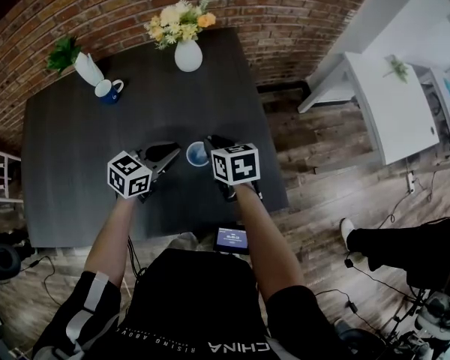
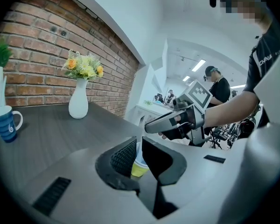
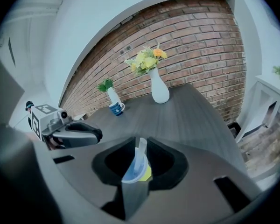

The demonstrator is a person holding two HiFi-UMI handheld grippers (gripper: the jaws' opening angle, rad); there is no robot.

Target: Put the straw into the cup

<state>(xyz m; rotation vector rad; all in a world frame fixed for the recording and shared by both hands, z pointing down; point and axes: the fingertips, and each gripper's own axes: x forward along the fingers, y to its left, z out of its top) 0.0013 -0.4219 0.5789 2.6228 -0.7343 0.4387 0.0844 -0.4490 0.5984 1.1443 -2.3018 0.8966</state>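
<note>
A small cup (image 1: pixel 198 154) with a pale blue top and yellow band stands near the front of the dark table (image 1: pixel 75 148). My left gripper (image 1: pixel 178 154) reaches it from the left. In the left gripper view the cup (image 2: pixel 139 167) fills the narrow gap between the jaws, so this gripper (image 2: pixel 139 149) looks shut on it. My right gripper (image 1: pixel 211 144) hangs just right of and over the cup. It is shut on a pale translucent straw (image 3: pixel 142 146). The straw's lower end meets the cup's top (image 3: pixel 136 168); whether it is inside is hidden.
A white vase of flowers (image 1: pixel 187 54) stands at the table's far edge. A blue mug (image 1: pixel 109 91) and a potted plant (image 1: pixel 81 64) sit at the far left. A white table (image 1: pixel 394 111) is to the right, and another person's legs (image 1: pixel 405 246) are on the floor.
</note>
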